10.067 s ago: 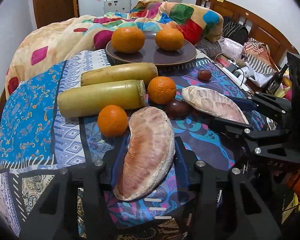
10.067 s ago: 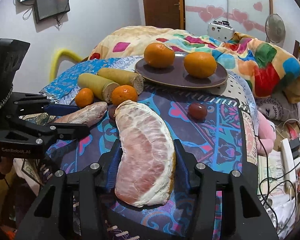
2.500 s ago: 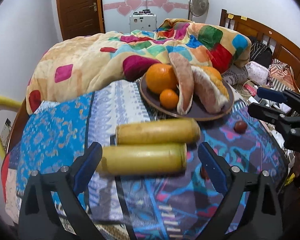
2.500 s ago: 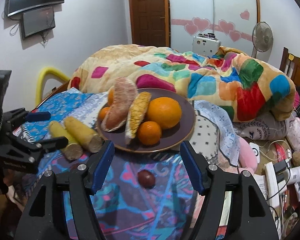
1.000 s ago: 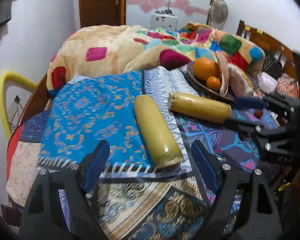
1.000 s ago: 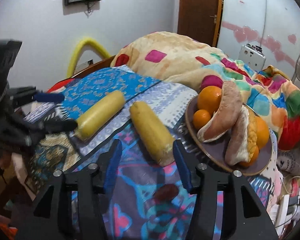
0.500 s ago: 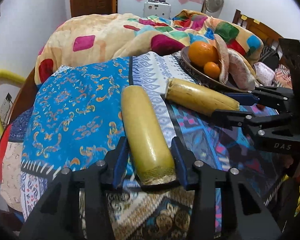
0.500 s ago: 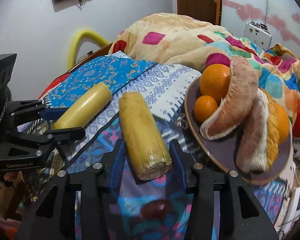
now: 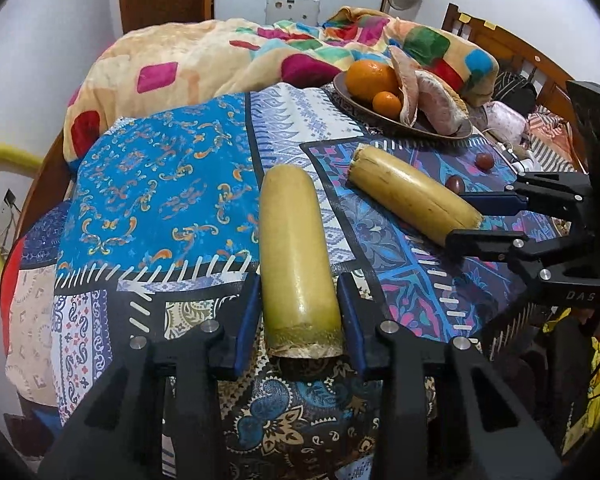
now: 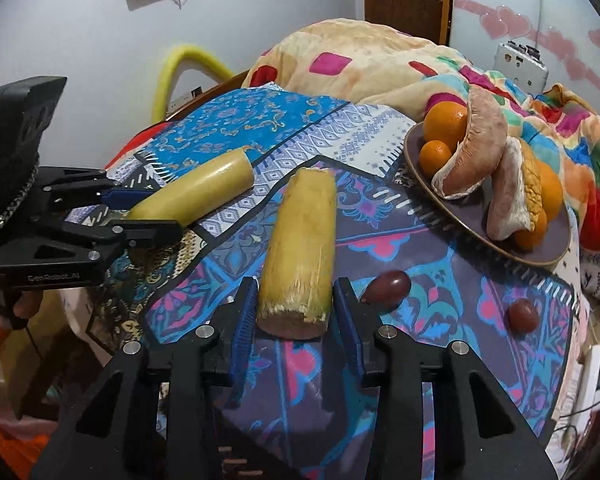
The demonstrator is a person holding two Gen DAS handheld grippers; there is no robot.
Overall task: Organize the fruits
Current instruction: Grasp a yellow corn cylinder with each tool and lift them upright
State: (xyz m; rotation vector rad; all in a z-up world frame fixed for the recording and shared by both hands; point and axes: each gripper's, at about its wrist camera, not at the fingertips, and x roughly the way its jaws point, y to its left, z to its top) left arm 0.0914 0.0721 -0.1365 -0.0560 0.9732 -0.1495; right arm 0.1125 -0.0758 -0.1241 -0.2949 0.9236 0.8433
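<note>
Each sugarcane segment lies between a pair of jaws: smooth segment (image 9: 298, 256) pinched at its cut end by left gripper (image 9: 299, 312); rougher segment (image 10: 300, 252) pinched by right gripper (image 10: 294, 306). Both rest on patterned cloth (image 9: 156, 184). Beyond the jaws: fruit plate (image 10: 476, 228), quilt (image 9: 204, 56). Segment undersides hidden.

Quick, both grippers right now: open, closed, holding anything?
Left gripper: closed on the near end of the smooth yellow stalk.
Right gripper: closed on the cut end of the ridged yellow stalk.
</note>
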